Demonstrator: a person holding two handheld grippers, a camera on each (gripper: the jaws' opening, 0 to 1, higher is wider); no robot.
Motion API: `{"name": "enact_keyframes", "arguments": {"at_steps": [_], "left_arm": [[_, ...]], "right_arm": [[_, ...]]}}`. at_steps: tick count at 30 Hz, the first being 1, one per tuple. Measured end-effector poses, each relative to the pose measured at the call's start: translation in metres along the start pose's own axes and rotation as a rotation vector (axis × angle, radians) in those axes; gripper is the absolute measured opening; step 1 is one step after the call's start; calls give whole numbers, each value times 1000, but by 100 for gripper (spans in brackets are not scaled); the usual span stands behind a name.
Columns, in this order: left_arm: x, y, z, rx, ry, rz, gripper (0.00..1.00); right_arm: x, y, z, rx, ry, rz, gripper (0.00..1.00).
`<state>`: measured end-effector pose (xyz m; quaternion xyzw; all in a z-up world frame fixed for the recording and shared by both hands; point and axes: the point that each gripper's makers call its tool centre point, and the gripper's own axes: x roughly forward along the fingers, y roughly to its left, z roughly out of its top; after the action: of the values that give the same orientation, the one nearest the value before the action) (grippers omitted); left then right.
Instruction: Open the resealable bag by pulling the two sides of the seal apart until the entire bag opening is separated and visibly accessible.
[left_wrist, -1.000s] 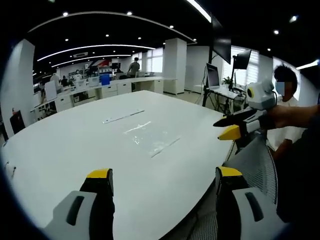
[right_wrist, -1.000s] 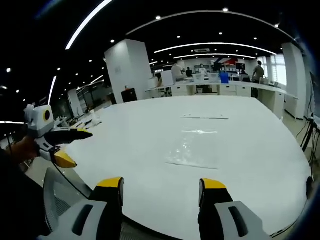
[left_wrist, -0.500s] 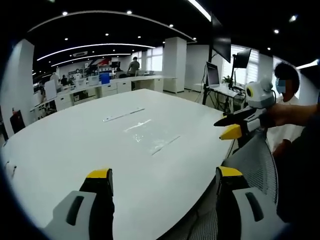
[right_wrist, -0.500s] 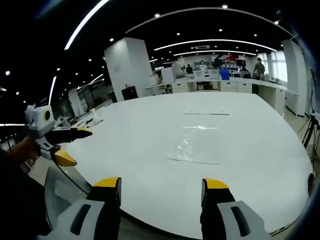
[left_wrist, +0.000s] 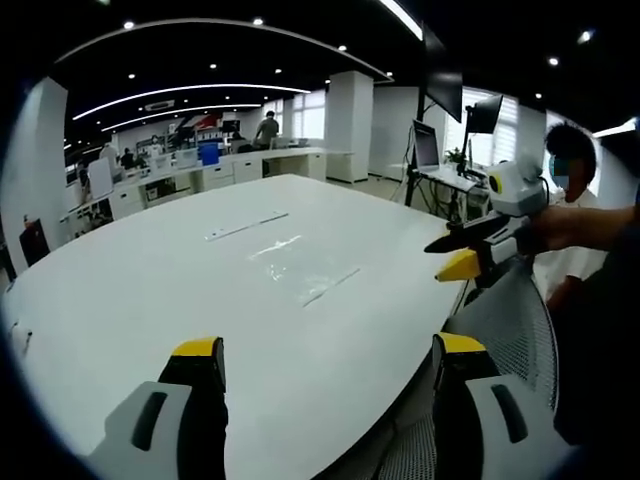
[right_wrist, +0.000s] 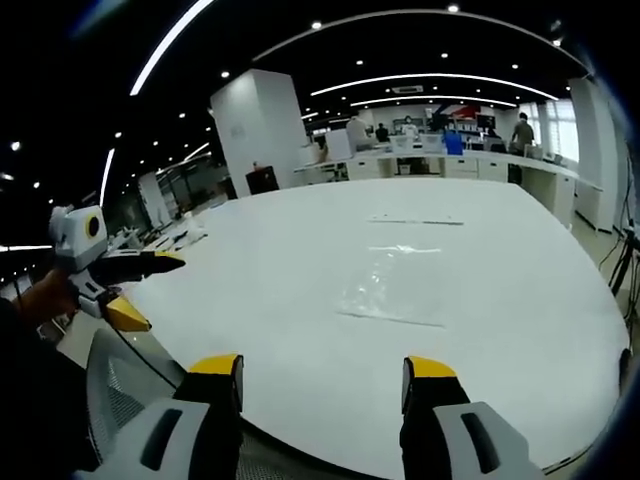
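Nothing is begun — the clear plastic resealable bag is lying sealed mid white round table; left gripper and right gripper are hovering wide-open, empty, well short of it.

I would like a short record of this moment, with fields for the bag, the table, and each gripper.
bag: clear resealable bag, flat on the table, untouched
table: large white table; a thin strip lies beyond the bag
left gripper: left gripper, jaws apart, empty, over the near table edge, short of the bag
right gripper: right gripper, jaws apart, empty, short of the bag
seal: too small to tell if shut
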<state>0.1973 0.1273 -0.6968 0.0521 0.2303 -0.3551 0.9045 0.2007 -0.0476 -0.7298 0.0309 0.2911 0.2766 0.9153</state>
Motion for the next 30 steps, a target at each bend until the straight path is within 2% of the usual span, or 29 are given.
{"name": "enact_keyframes", "arguments": {"at_steps": [12,22,30], "left_arm": [[7,3,-5,-7,21,-13,84],[15,3,-6,20,35,-32,88],[17,5,-5,30,36,-43,91]], "right_arm": [[16,-11,-1,-31,30,7,62],[39,-23,4,-55,47,38,61],[63,-45,17,-141,59,48,60]]}}
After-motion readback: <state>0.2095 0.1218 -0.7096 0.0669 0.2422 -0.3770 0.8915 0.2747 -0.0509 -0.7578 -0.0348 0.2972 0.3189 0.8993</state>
